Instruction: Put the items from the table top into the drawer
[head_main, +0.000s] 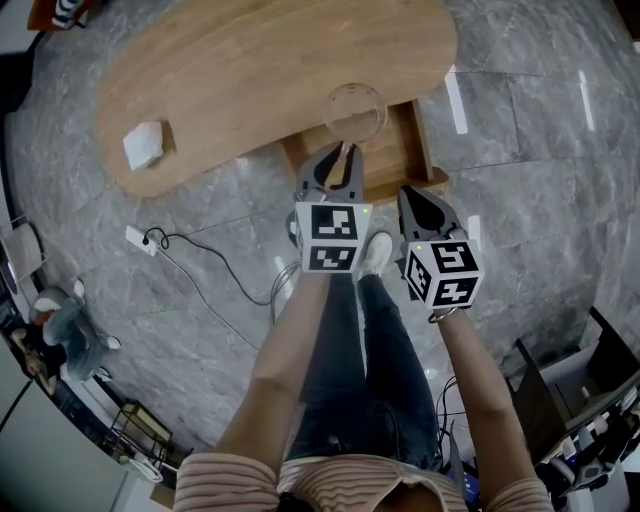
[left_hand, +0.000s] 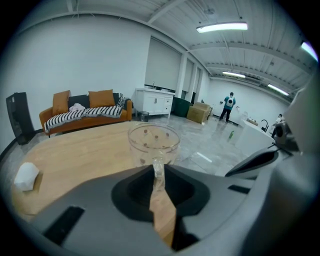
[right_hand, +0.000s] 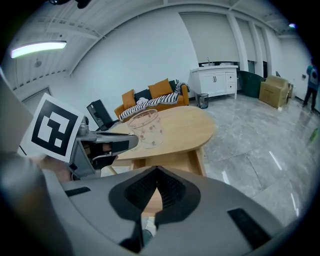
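A clear glass mug (head_main: 355, 108) with small brown dots hangs at the near edge of the wooden table (head_main: 250, 70), over the back of the open wooden drawer (head_main: 415, 140). My left gripper (head_main: 340, 150) is shut on the mug's handle; in the left gripper view the thin handle runs between the jaws below the mug (left_hand: 153, 142). My right gripper (head_main: 410, 195) is to the right, over the drawer's front, shut with nothing in it. In the right gripper view the mug (right_hand: 145, 129) and the drawer (right_hand: 170, 160) are ahead. A white folded item (head_main: 145, 145) lies at the table's left end.
A power strip with a cable (head_main: 140, 240) lies on the grey stone floor by the table. The person's legs and shoes (head_main: 375, 255) are just before the drawer. An orange sofa (left_hand: 85, 114) and a white cabinet (left_hand: 155, 102) stand far behind.
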